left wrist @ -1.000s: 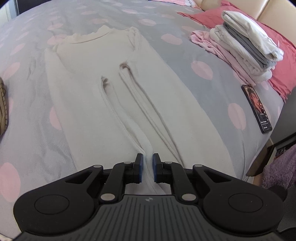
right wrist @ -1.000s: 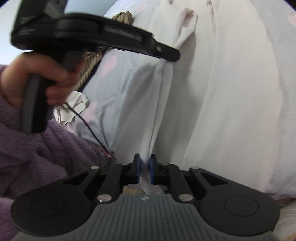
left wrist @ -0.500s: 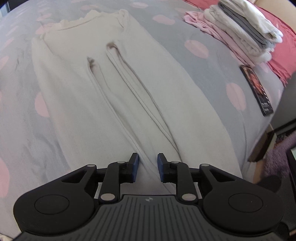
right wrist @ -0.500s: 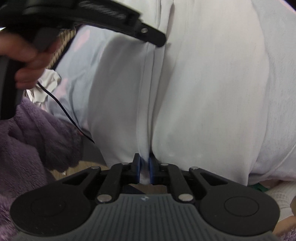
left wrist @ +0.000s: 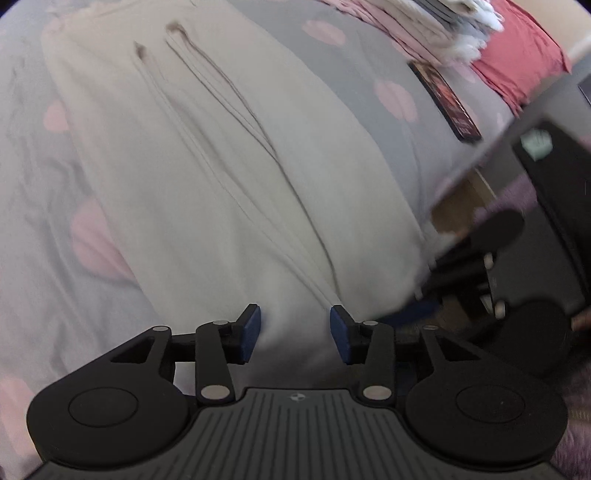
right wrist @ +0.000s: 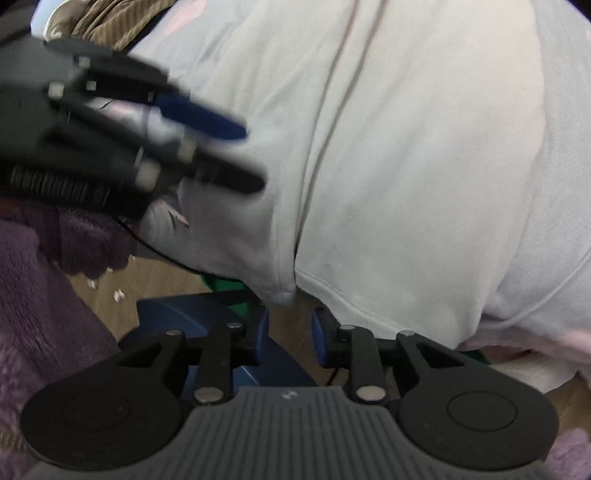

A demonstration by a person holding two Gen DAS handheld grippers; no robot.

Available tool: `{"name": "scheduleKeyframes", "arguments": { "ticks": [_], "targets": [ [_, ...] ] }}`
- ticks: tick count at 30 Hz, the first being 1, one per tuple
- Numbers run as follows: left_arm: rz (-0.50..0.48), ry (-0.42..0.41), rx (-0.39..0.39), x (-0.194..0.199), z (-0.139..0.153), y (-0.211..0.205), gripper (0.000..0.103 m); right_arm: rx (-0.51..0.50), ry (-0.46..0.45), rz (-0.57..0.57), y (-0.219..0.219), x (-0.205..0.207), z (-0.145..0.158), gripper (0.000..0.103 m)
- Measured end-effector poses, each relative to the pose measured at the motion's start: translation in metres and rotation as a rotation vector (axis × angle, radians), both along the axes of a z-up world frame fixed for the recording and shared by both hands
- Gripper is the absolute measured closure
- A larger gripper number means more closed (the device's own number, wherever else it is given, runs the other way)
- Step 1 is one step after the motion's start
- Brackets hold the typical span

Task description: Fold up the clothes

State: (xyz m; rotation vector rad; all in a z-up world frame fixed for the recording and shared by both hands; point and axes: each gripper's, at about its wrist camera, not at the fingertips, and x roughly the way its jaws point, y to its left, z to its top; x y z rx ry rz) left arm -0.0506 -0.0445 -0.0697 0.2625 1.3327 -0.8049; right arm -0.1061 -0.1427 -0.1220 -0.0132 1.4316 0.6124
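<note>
grey bedsheet (left wrist: 33, 206) with pink dots carries everything. left gripper (left wrist: 294, 332): jaws have just been opening, pads apart, cream garment (left wrist: 221, 177) lies under the gap but isn't pinched. right gripper (right wrist: 287, 334): jaws also just opened, nothing between them, the garment's hem hangs just above, off the bed edge. garment lies lengthwise on the bed, sleeves folded in along the middle. far out: folded stack (left wrist: 424, 22) cut off at the top edge, phone (left wrist: 447, 101) near the bed's right edge, red pillow (left wrist: 517, 55). both views motion-blurred; the other gripper's a dark smear in each. free sheet to the left.
</note>
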Motion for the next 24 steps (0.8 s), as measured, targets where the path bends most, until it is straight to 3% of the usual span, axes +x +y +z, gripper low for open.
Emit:
{"name": "scheduleKeyframes", "arguments": {
  "ticks": [2,8,12,15,24],
  "targets": [
    [-0.003,-0.002,0.013,-0.008,0.001,0.004,0.063,-0.007,-0.034,0.028,-0.004,0.000,0.010,0.071],
    [0.119,-0.026,0.066,-0.016,0.006,0.032,0.061,-0.074,-0.119,0.005,-0.039,0.002,0.034,0.065],
    [0.193,-0.015,0.079,-0.013,-0.001,0.049,0.060,-0.106,-0.090,-0.109,-0.061,0.012,0.033,0.065],
    [0.207,0.021,0.076,-0.010,-0.013,0.056,0.060,-0.068,-0.053,-0.185,-0.074,0.015,0.026,0.065],
    [0.173,0.036,0.020,-0.011,-0.024,0.058,0.056,-0.030,-0.040,-0.214,-0.099,0.022,0.023,0.061]
  ]
}}
